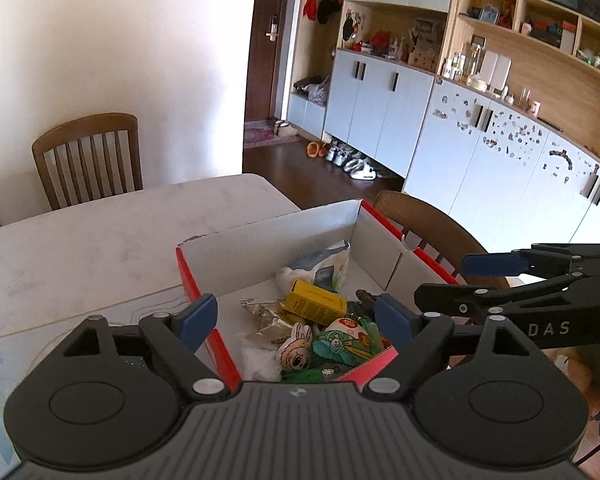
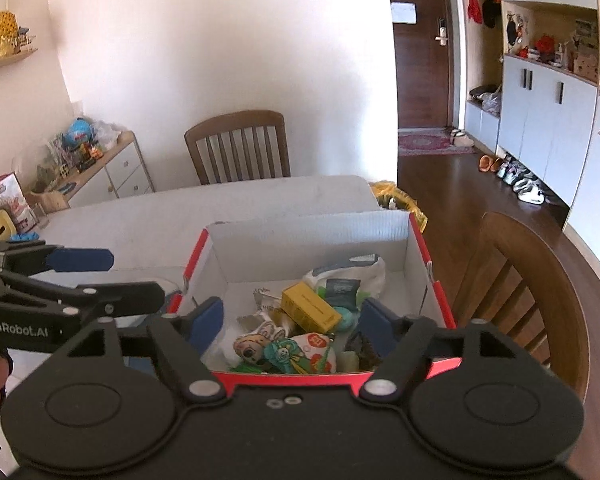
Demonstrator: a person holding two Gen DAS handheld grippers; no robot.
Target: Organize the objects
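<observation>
corrugated cardboard box (image 2: pixel 312 236) (red outside) holds yellow carton (image 2: pixel 309 307), crinkly packets.

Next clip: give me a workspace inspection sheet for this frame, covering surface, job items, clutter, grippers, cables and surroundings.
Surface: pale table, mostly bare.
Job's things: open red-and-white box on the table, holding a yellow carton, a white bag, cartoon snack packets and small oddments.
Clutter: blue item at the table's far edge.
Grippers: left gripper and right gripper both open above the box, holding nothing.
Cables: nothing seen.
Surroundings: wooden chairs, cabinets, shoes, door.
</observation>
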